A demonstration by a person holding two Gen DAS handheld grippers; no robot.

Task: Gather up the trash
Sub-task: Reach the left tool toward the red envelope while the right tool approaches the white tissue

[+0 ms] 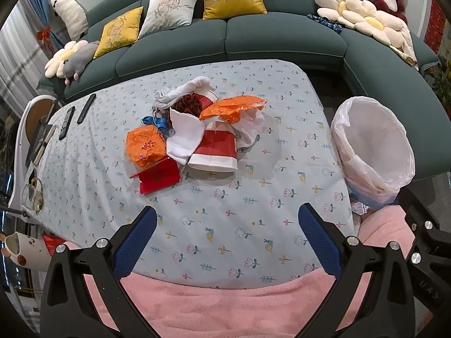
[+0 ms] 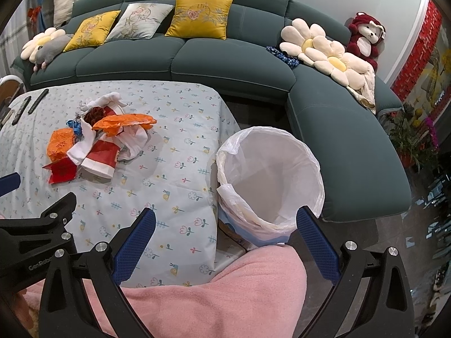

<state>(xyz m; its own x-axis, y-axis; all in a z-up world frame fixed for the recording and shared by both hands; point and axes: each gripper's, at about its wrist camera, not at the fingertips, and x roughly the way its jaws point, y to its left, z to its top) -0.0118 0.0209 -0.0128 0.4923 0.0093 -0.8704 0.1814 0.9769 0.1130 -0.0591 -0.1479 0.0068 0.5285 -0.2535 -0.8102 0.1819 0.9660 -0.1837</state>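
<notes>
The trash sits in one loose heap (image 1: 197, 129) near the middle of the tabletop (image 1: 253, 197), on a pale cloth printed with small flowers: a crumpled orange wrapper (image 1: 145, 148) at its left, a second orange wrapper (image 1: 232, 107) draped over the top, a red-and-white paper bag (image 1: 215, 152) lying on its side toward me, a flat red card (image 1: 159, 178) touching the near-left edge, white paper (image 1: 184, 133) and a bit of blue ribbon (image 1: 159, 122) in between. My left gripper (image 1: 227, 239) has its blue-padded fingers (image 1: 135, 242) spread wide and holding nothing; they hang above bare cloth, with the heap ahead of them and apart from both tips. My right gripper (image 2: 225, 242) is also spread wide and empty, its fingers (image 2: 135, 242) framing the near rim of the waste bin (image 2: 270, 180), which stands just beside the tabletop's right edge, lined with a white plastic bag. From that side the heap lies well off to the left. A pink fleece (image 1: 225, 304) lies below both grippers, and two remote controls (image 1: 76, 118) rest at the far-left corner before a dark green sofa (image 1: 282, 39).
</notes>
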